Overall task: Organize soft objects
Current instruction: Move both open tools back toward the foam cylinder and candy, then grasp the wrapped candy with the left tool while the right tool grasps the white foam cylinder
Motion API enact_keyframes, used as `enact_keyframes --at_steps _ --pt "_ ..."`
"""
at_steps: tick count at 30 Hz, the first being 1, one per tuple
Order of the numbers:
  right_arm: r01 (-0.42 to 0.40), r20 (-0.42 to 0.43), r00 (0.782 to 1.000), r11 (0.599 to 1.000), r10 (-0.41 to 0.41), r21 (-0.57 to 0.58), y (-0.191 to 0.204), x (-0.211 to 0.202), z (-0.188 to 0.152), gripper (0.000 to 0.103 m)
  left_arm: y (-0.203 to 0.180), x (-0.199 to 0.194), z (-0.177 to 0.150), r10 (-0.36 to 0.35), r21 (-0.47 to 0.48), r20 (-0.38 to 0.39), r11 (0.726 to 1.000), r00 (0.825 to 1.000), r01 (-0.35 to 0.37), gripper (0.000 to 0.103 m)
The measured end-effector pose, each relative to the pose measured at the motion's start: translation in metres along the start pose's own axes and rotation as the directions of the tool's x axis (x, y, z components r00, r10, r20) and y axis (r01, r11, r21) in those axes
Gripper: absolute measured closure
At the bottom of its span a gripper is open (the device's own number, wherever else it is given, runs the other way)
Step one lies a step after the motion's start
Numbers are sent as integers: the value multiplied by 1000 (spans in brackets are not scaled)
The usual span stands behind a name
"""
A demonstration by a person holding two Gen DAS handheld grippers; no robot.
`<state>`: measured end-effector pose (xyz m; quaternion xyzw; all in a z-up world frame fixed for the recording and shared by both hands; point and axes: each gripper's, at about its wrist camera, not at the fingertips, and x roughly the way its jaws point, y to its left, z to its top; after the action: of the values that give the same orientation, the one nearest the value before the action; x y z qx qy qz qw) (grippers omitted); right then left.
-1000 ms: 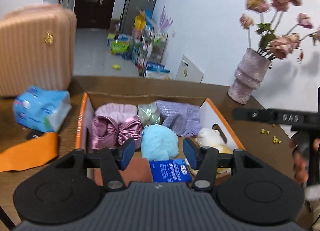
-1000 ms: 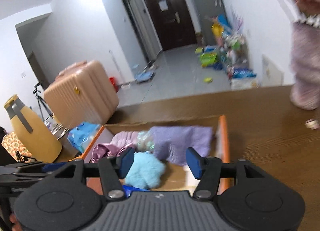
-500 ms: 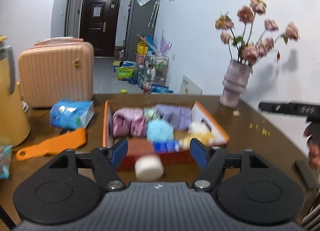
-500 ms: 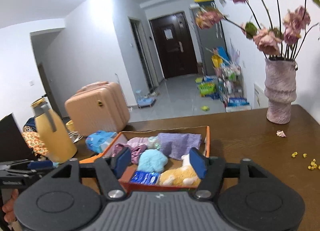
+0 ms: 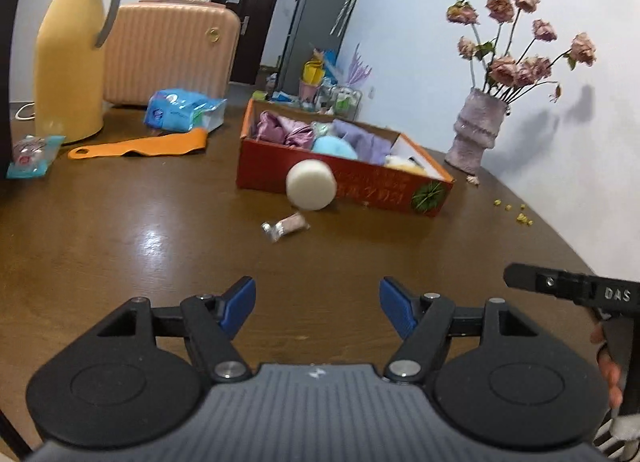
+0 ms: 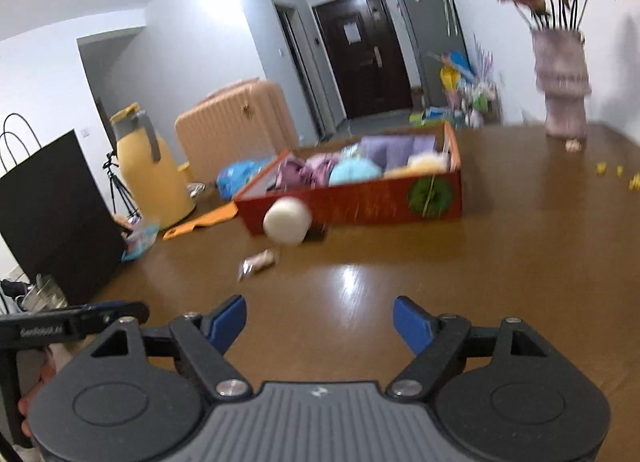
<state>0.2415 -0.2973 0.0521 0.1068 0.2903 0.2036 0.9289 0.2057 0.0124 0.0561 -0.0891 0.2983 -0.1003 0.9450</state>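
A red cardboard box (image 5: 372, 183) (image 6: 372, 201) holds several soft things: pink satin cloth (image 5: 280, 127), a blue fluffy ball (image 5: 334, 146), purple cloth (image 5: 366, 141) and a yellow plush (image 5: 402, 163). A white round sponge (image 5: 311, 184) (image 6: 287, 220) lies on the table against the box's front wall. A small foil-wrapped packet (image 5: 285, 225) (image 6: 259, 262) lies just in front of it. My left gripper (image 5: 316, 304) and right gripper (image 6: 319, 322) are both open and empty, well back from the box above the brown table (image 5: 160, 242).
A yellow thermos jug (image 5: 72, 49), a peach suitcase (image 5: 168, 49), a blue tissue pack (image 5: 182, 109) and an orange flat piece (image 5: 140, 145) stand left of the box. A vase of dried flowers (image 5: 476, 129) stands at the right. A black paper bag (image 6: 52, 213) is far left.
Both grippers have pulled back and away from the box, which now looks smaller and farther. The white sponge and the foil packet have come into view in front of the box.
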Motion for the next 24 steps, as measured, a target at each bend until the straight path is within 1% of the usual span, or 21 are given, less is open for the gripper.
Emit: enact_keyframes --at_steps 2,3,6,7,9,11,14,18,21,24 --pt "6 -13 1000 1000 -6 -9 3 2 -3 23 2 1 1 13 2 6 1000 1000 -13 32" --pt "18 -11 1000 1000 -19 -16 5 3 -2 23 4 3 2 7 -5 6 1000 1000 -7 32" --pt "37 1 999 999 -37 -25 8 6 1 23 10 11 3 -47 -40 -11 998 999 46 33" --pt "35 2 999 999 -35 -20 8 7 1 23 11 15 3 -51 -45 -19 998 999 50 33" --pt "39 -6 999 999 -39 -17 7 12 1 23 13 26 4 -46 -46 -36 998 998 45 35" --pt "48 -13 999 999 -48 -10 5 19 4 23 15 37 7 -42 -34 -51 999 998 41 40" --pt "55 -28 998 999 -55 -1 3 31 9 23 18 60 19 -32 12 -66 999 997 33 43" --pt "53 -21 998 999 -53 11 4 53 20 23 22 98 38 -14 84 -90 996 996 21 46" --pt "53 -23 998 999 -52 14 6 70 29 23 23 130 51 -32 151 -109 987 994 48 46" --pt "42 -27 999 999 -41 14 8 89 39 23 24 156 56 -36 217 -129 974 991 64 46"
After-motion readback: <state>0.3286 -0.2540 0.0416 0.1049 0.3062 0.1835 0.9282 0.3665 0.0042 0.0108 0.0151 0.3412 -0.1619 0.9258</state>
